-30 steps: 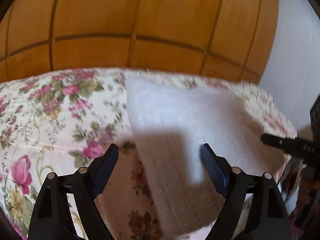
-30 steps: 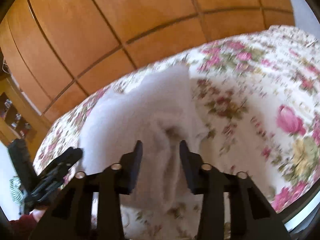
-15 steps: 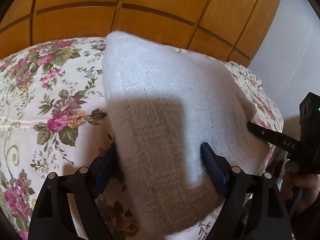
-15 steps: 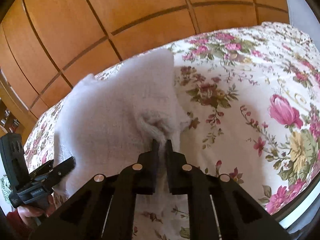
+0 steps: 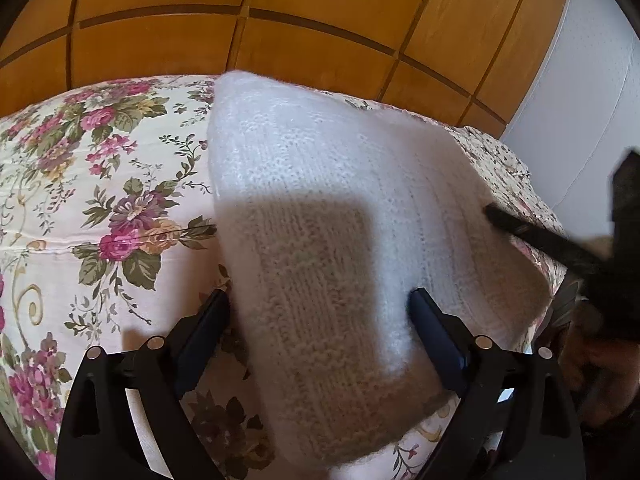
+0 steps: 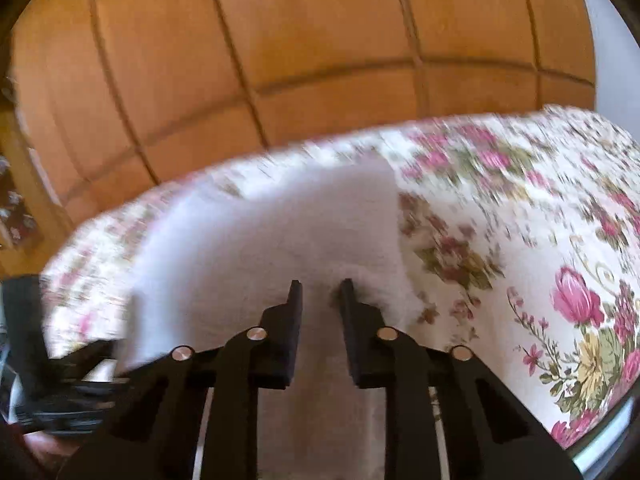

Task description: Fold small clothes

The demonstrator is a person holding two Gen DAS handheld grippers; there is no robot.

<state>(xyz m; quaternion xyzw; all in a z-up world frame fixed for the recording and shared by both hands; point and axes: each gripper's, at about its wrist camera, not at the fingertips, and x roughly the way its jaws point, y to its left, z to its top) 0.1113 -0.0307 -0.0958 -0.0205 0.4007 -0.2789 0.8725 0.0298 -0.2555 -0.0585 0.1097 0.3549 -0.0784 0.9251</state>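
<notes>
While the small white knitted garment [image 5: 320, 168] lies along the bed, on its cream bedspread printed with pink roses [image 5: 120, 200], the step in hand looks like the taking of a fold, not the finishing of one; the piece is a long slab of knit, part in sun and part in shadow, with its near end toward the left wrist camera. The left hand-held gripper [image 5: 320, 296] stands wide and its jaws are opening; the near end of the garment sits between the two blue-padded fingers, but they do not press on it, one finger being just beside the knit's edge and the other over its top. The right hand-held gripper [image 6: 321, 286] is narrow and its jaws are closing, with a tuft of the white knit between them; it seems to have the garment's right edge pinched, though the picture is blurred there. Behind the bed runs orange-brown wooden panelling [image 5: 280, 40].

Judging from this, the next move calls for the right side to carry its pinched edge over the body of the knit, while the left either pins the near end down or draws clear; soft, thick knit will sag and slip, so the pinch should be deep.

No box, basket or drawer shows in either view; nothing is held in anything.
</notes>
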